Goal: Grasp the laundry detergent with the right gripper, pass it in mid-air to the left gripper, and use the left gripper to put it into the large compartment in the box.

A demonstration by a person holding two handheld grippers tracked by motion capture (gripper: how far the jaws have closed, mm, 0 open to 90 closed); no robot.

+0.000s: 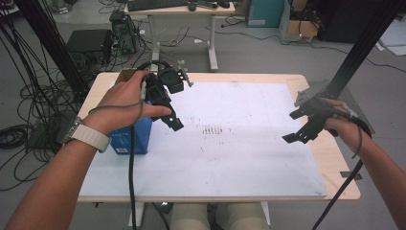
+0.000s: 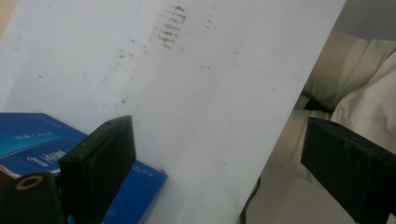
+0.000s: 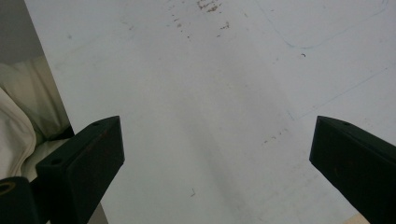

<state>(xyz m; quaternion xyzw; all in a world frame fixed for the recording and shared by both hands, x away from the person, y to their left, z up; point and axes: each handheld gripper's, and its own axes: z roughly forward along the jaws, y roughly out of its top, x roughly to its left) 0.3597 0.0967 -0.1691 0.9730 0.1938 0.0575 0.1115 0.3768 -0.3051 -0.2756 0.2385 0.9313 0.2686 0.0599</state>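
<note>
Left forearm enters from 7 o'clock in the high view, watch strap on the wrist. Left tongs (image 1: pixel 170 112) hang above the bench, jaws spread, nothing between them. Blue box (image 1: pixel 131 136) sits just below them at 9 o'clock of the white board (image 1: pixel 230 158), partly under the hand; in the left gripper view its corner (image 2: pixel 135 186) lies beside the near jaw. Right tongs (image 1: pixel 299 125) hover at 3 o'clock, jaws wide apart, empty, well apart from the box. Brown smudges (image 1: pixel 213 130) mark board centre. Bench (image 1: pixel 335 158) edge shows past the board.
</note>
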